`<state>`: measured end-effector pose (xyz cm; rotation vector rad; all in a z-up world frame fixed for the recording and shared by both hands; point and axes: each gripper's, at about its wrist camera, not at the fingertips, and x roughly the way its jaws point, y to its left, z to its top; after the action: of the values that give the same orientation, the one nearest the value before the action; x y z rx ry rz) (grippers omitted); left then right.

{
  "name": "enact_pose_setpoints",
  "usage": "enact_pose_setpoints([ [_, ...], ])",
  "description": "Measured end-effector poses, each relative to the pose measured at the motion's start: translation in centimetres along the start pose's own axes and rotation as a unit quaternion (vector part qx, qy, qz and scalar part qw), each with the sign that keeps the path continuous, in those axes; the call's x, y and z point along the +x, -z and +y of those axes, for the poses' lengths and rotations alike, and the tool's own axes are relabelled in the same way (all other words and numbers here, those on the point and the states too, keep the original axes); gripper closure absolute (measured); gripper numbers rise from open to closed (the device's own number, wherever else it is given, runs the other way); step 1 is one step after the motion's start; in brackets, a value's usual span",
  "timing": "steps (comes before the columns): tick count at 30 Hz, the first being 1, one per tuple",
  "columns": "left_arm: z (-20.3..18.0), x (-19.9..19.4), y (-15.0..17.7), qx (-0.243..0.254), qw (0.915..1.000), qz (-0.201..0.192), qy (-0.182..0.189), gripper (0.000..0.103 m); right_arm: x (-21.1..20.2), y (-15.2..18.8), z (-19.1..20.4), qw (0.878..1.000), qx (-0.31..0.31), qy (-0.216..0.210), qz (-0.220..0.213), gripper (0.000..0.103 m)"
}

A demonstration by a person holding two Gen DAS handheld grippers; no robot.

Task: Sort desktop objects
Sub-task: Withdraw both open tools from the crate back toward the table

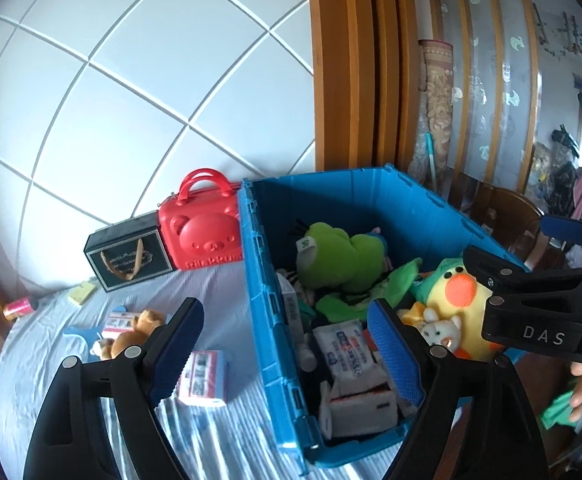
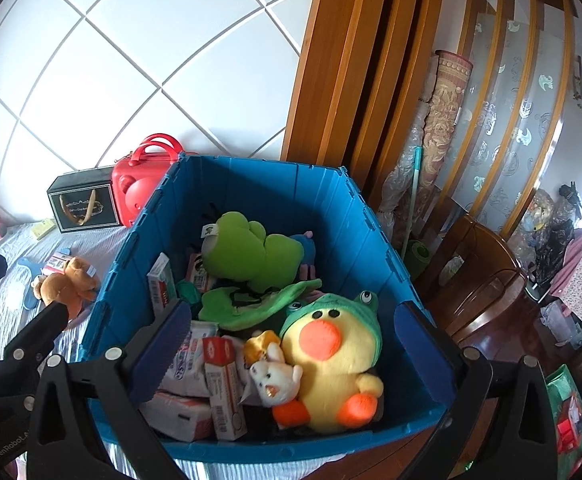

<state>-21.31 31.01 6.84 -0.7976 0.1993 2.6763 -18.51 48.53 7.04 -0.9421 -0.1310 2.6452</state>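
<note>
A blue plastic crate (image 2: 227,172) (image 1: 269,280) stands on the cloth-covered table. It holds a yellow duck plush (image 2: 331,356) (image 1: 457,300), a green frog plush (image 2: 251,252) (image 1: 339,256), a small white cat toy (image 2: 275,376) and several tissue packs and boxes (image 2: 195,352). My right gripper (image 2: 291,348) is open and empty above the crate's near side. My left gripper (image 1: 287,344) is open and empty, straddling the crate's left wall. A brown bear plush (image 1: 135,332) (image 2: 67,284) and a tissue pack (image 1: 205,376) lie on the table left of the crate.
A red bear-face case (image 1: 203,236) and a black box (image 1: 129,258) stand against the tiled wall. A pink can (image 1: 17,308), a yellow pad (image 1: 83,292) and a blue flat item (image 1: 79,332) lie on the table. A wooden chair (image 2: 483,280) is right of the crate.
</note>
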Motion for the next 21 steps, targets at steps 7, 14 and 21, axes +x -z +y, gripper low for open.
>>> enact_pose_setpoints([
  [7,4.0,-2.2,3.2,-0.016,0.9997,-0.006,-0.015,0.018,-2.7,2.5,2.9,1.000,0.001,-0.005,-0.008,0.000],
  [14,8.9,-4.4,8.9,-0.039,0.9968,-0.020,-0.067,0.018,-5.4,7.3,6.2,0.998,0.027,-0.042,-0.040,0.000],
  [21,13.7,-6.2,15.1,-0.075,0.9905,-0.017,-0.113,0.018,-6.1,11.2,10.6,0.993,0.045,-0.099,-0.055,0.000],
])
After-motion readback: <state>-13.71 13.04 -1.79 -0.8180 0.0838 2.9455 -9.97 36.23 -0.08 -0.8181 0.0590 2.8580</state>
